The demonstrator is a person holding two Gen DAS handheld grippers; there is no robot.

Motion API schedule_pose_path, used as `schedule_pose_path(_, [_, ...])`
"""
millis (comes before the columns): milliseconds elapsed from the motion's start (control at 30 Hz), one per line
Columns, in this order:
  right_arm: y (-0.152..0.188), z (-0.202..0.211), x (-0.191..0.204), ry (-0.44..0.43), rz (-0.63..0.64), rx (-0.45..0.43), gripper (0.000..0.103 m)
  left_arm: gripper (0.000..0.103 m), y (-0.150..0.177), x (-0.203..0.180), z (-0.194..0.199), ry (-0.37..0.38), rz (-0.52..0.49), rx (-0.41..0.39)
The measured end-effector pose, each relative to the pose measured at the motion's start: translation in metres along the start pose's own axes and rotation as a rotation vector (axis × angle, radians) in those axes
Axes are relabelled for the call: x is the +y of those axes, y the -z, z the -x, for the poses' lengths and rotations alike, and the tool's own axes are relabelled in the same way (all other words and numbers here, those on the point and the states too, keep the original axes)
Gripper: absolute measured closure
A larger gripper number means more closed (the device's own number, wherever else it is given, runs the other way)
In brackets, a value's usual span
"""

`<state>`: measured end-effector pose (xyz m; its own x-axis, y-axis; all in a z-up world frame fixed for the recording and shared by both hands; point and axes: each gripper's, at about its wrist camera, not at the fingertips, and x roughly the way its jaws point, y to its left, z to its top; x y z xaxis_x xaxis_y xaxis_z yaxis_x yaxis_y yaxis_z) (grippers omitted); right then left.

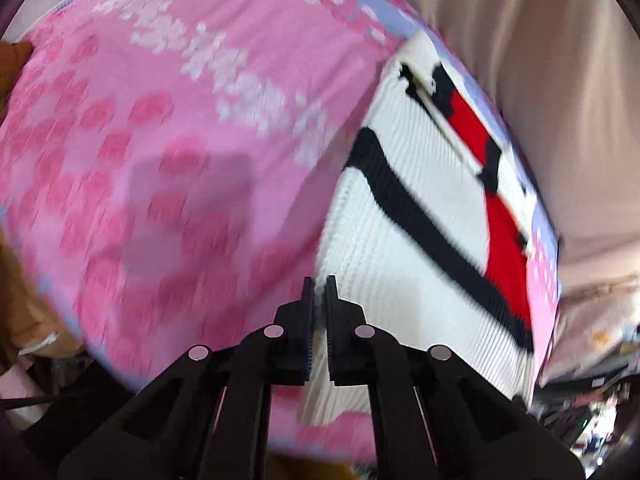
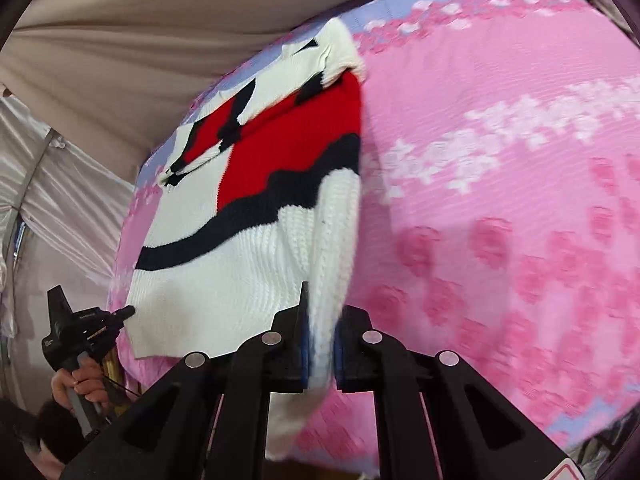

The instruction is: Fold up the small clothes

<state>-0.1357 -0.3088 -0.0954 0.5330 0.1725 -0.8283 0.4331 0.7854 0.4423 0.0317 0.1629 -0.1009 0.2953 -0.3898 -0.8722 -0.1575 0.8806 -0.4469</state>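
A small white knit sweater [image 1: 404,216] with a black stripe and red panels lies on a pink patterned sheet [image 1: 168,152]. My left gripper [image 1: 319,284] is shut on the sweater's near left corner. In the right wrist view the sweater [image 2: 224,264] lies with its right side folded inward. My right gripper [image 2: 320,320] is shut on a thick white fold of the sweater. The left gripper [image 2: 120,314] also shows there, at the sweater's lower left corner, held by a hand.
The pink sheet [image 2: 500,208] covers a bed with a pale blue border. Beige curtains [image 1: 540,60] hang behind it. Brown cloth [image 1: 16,264] sits at the left edge. Clutter [image 1: 592,400] lies at the lower right beside the bed.
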Motion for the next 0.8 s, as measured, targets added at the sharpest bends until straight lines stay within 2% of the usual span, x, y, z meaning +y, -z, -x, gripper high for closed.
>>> schedule_pose_path(67, [0.013, 0.009, -0.017, 0.038, -0.001, 0.057, 0.097, 0.099, 0.024, 0.003, 0.001, -0.031, -0.047, 0.056])
schedule_pose_path(133, [0.036, 0.013, -0.034, 0.077, -0.004, 0.15, 0.097, 0.099, 0.057, 0.01, 0.0, -0.057, -0.08, 0.153])
schedule_pose_path(233, [0.074, 0.02, -0.047, 0.075, 0.006, 0.307, 0.097, 0.1, 0.096, 0.02, 0.008, -0.07, -0.119, 0.263])
schedule_pose_path(267, [0.086, 0.024, -0.045, 0.068, 0.037, 0.364, 0.097, 0.1, 0.101, 0.022, 0.014, -0.069, -0.119, 0.277])
schedule_pose_path(333, [0.091, 0.034, -0.04, 0.032, 0.066, 0.398, 0.097, 0.1, 0.1, 0.027, 0.036, -0.042, -0.085, 0.28])
schedule_pose_path(367, [0.087, 0.042, -0.039, -0.002, 0.055, 0.381, 0.097, 0.1, 0.095, 0.025, 0.046, -0.019, -0.072, 0.264])
schedule_pose_path(400, [0.071, 0.052, -0.038, -0.053, 0.028, 0.324, 0.097, 0.1, 0.082, 0.018, 0.058, 0.016, -0.062, 0.221])
schedule_pose_path(500, [0.004, 0.064, -0.033, -0.196, -0.054, 0.106, 0.097, 0.1, 0.036, -0.016, 0.072, 0.116, -0.085, 0.086])
schedule_pose_path(600, [-0.068, 0.038, -0.03, -0.267, -0.109, -0.075, 0.097, 0.1, -0.016, -0.064, 0.055, 0.152, -0.137, -0.079])
schedule_pose_path(700, [-0.124, -0.022, -0.03, -0.234, -0.203, -0.147, 0.095, 0.099, -0.062, -0.094, 0.016, 0.124, -0.105, -0.151])
schedule_pose_path(767, [-0.145, -0.056, -0.032, -0.161, -0.254, -0.169, 0.09, 0.096, -0.087, -0.104, -0.024, 0.047, -0.052, -0.193])
schedule_pose_path(800, [-0.151, -0.067, -0.034, -0.112, -0.292, -0.181, 0.088, 0.095, -0.092, -0.104, -0.037, -0.018, -0.026, -0.202])
